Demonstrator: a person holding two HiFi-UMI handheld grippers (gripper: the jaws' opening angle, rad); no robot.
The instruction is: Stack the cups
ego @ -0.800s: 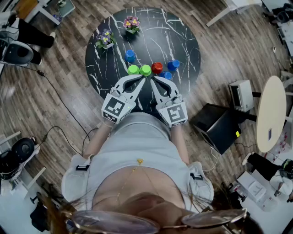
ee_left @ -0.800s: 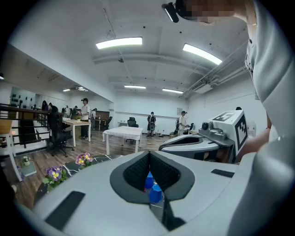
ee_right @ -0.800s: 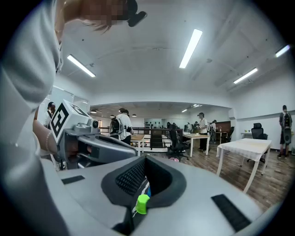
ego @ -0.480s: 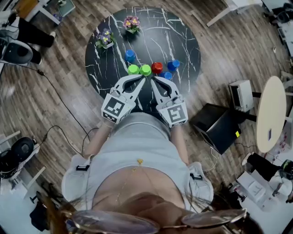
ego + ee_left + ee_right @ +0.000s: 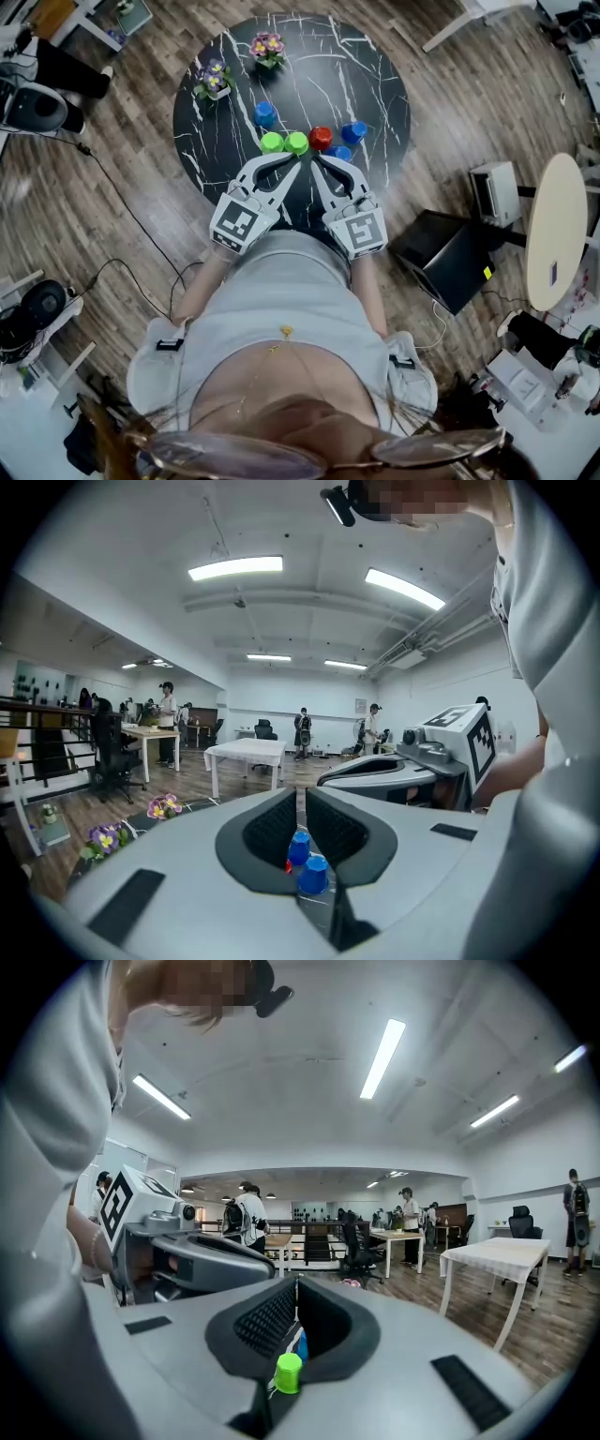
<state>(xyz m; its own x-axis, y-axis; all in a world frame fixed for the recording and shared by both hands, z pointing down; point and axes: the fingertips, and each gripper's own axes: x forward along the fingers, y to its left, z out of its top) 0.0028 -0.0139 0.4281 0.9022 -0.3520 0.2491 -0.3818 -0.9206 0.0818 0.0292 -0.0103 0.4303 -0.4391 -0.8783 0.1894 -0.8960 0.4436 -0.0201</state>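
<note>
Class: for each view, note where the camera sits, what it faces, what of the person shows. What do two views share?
Head view: on the head, steeply down at the table; torso, left tongs, right tongs.
Left gripper view: on left tongs, along shut jaws toward blue cups; shirt.
Right gripper view: on right tongs, toward a green cup; shirt.
Shared: each gripper view shows the other tongs.
</note>
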